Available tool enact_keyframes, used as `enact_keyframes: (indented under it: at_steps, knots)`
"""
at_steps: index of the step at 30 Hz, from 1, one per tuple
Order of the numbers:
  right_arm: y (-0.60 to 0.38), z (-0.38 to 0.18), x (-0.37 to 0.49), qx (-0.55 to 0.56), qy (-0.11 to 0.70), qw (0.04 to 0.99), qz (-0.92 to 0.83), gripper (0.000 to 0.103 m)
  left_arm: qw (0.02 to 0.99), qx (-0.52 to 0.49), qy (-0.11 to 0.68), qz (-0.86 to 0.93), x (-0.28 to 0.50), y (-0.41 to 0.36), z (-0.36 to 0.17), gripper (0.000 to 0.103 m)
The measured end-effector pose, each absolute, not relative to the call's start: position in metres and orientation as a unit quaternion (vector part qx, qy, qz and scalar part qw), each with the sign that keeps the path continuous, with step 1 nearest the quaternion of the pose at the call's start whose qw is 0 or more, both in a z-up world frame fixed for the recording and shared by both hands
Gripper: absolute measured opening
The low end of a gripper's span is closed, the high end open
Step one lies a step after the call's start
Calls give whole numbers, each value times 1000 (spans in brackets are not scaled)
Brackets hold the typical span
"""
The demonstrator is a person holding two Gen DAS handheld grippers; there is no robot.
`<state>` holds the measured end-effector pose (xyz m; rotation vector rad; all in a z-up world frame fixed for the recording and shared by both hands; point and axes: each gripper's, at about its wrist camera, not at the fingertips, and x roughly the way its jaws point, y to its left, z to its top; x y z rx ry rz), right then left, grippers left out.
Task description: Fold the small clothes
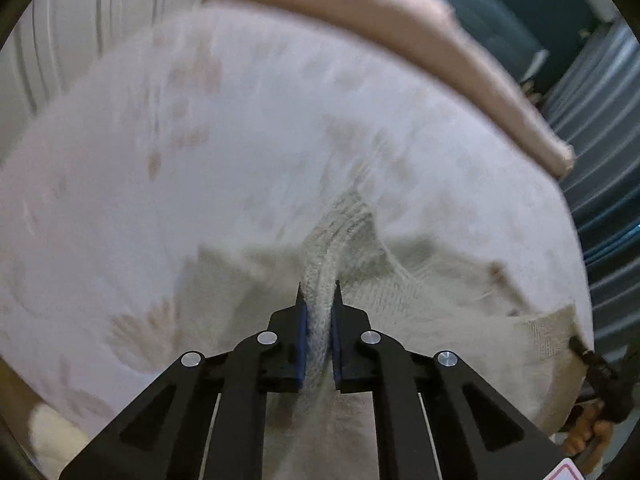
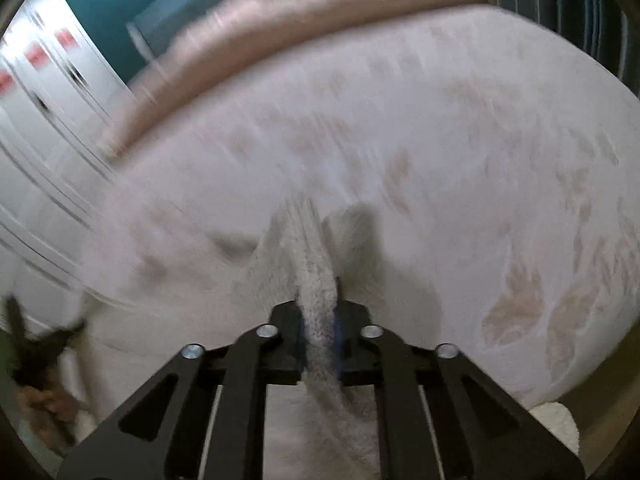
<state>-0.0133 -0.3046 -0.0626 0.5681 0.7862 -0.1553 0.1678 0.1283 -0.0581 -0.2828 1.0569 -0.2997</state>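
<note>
In the left wrist view, a bunched ridge of the cream knitted garment (image 1: 432,292) is seen clamped between the blue pads of the left gripper (image 1: 319,312), whose jaws are drawn narrow around it. The rest of the garment is spread loosely over the pale patterned bed (image 1: 200,140). A pink bolster (image 1: 400,28) is laid along the far edge. At the right edge, the right gripper (image 1: 576,346) is seen at the garment's corner.

In the right wrist view, a fold of the garment (image 2: 316,280) is pinched narrowly in the right gripper (image 2: 319,312). The picture is blurred.
</note>
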Motion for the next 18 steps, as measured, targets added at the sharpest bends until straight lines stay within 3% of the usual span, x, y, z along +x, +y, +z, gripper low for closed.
enact_keyframes:
  at_steps: [3, 5, 9, 14, 18]
  knots:
    - [-319, -29, -43, 311, 297, 900, -62, 7, 861, -155, 462, -145, 157, 137, -22, 7]
    - [-331, -56, -32, 297, 341, 887, -98, 7, 865, -132, 469, -125, 164, 135, -33, 7]
    - [-348, -133, -1, 298, 457, 825, -148, 7, 814, -94, 567, -86, 190, 122, -120, 7]
    - [-335, -75, -9, 312, 364, 870, -112, 7, 840, -108, 523, -100, 183, 122, -85, 7]
    - [-337, -133, 19, 276, 456, 833, -145, 8, 823, -80, 557, -76, 198, 117, -120, 9]
